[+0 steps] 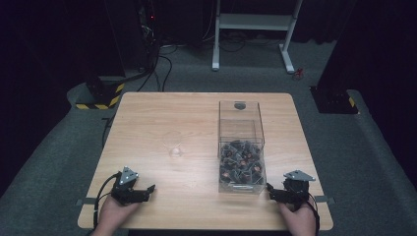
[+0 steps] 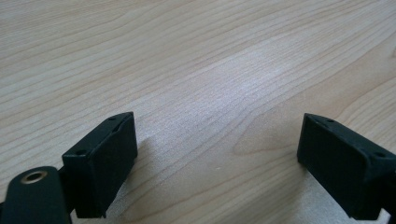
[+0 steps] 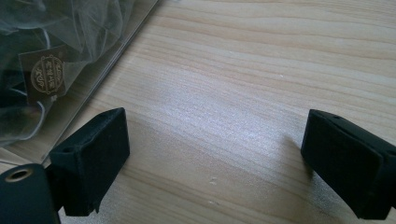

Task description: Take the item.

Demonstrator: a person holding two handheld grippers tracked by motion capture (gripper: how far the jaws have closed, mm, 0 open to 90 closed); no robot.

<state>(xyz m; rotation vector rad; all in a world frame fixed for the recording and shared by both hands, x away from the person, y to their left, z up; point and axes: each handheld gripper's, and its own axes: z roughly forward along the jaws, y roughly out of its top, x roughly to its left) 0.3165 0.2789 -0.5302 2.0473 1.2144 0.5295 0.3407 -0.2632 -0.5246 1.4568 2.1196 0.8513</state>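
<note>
Your clear box: tall, upright, open-topped, near half packed with small dark wrapped items. Your small clear glass: upright, empty, left of box, well apart.

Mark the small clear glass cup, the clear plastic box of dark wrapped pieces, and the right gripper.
Small clear glass cup (image 1: 173, 145), high view, its side wall.
Clear plastic box (image 1: 239, 111), high view, empty far wall.
Right gripper (image 1: 273, 192), high view, between its open jaws.

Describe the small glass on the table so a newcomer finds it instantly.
On the wooden table, look left of the tall clear box of dark packets. The clear glass cup stands alone near the centre, small, round and empty.
</note>
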